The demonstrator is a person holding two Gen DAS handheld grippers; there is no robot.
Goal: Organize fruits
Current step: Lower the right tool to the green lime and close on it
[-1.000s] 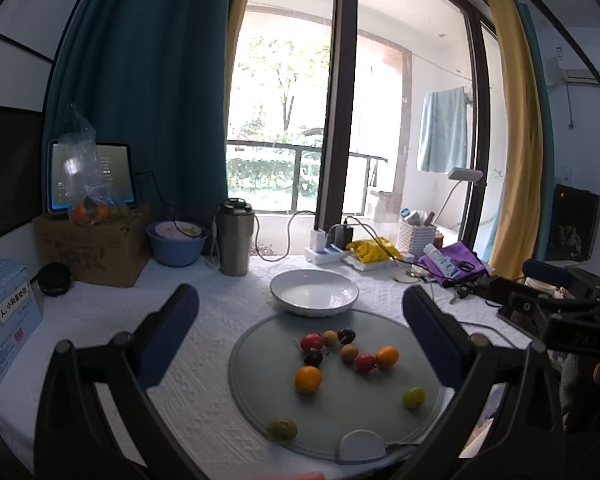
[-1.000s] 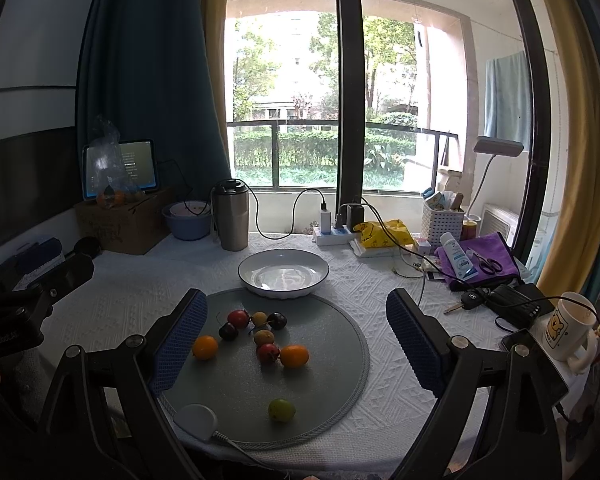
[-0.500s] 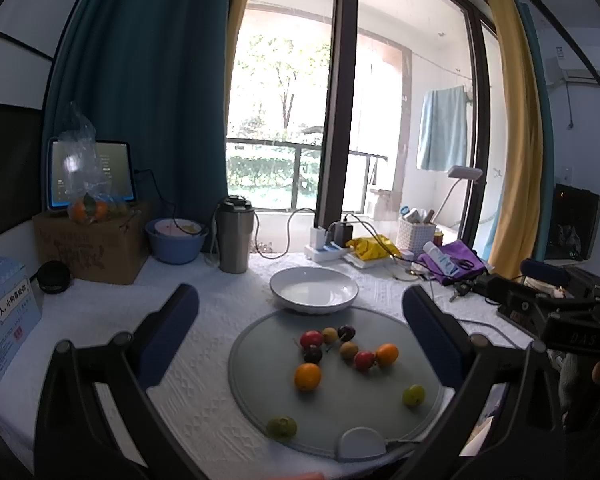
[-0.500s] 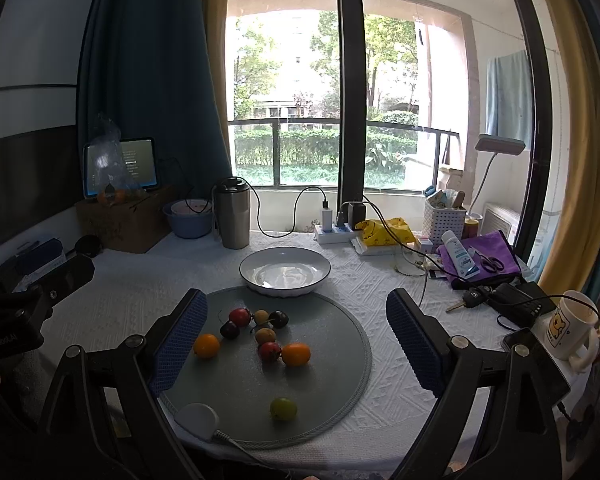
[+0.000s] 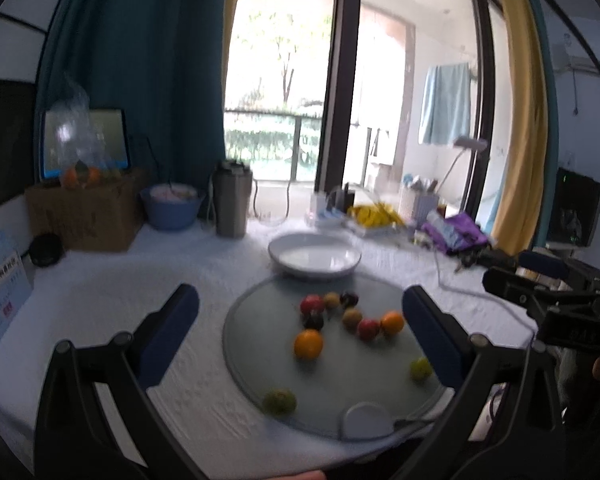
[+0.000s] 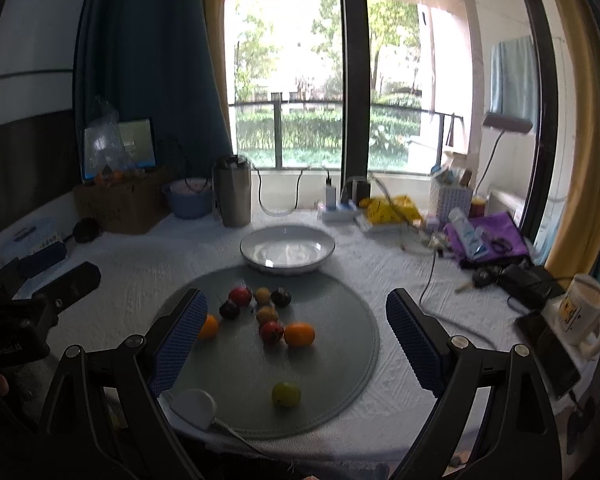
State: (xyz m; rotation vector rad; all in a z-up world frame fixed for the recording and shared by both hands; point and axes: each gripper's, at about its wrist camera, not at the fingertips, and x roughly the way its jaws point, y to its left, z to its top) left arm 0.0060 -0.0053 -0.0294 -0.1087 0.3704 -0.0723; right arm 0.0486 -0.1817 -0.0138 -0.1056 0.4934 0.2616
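Observation:
Several small fruits lie on a round grey mat: an orange, a red fruit, dark plums, and a green fruit near the front. Behind the mat stands an empty white bowl. My left gripper hangs open above the mat's near side, nothing between its blue pads. My right gripper is open too, over the fruit cluster, holding nothing.
A steel tumbler, a blue basin and a cardboard box stand at the back left. Cables, a power strip, a purple cloth and a mug crowd the right. A white round object lies on the mat's front.
Both grippers have moved slightly forward and down toward the mat; the views are now blurred by motion. The fruits and bowl lie where they were.

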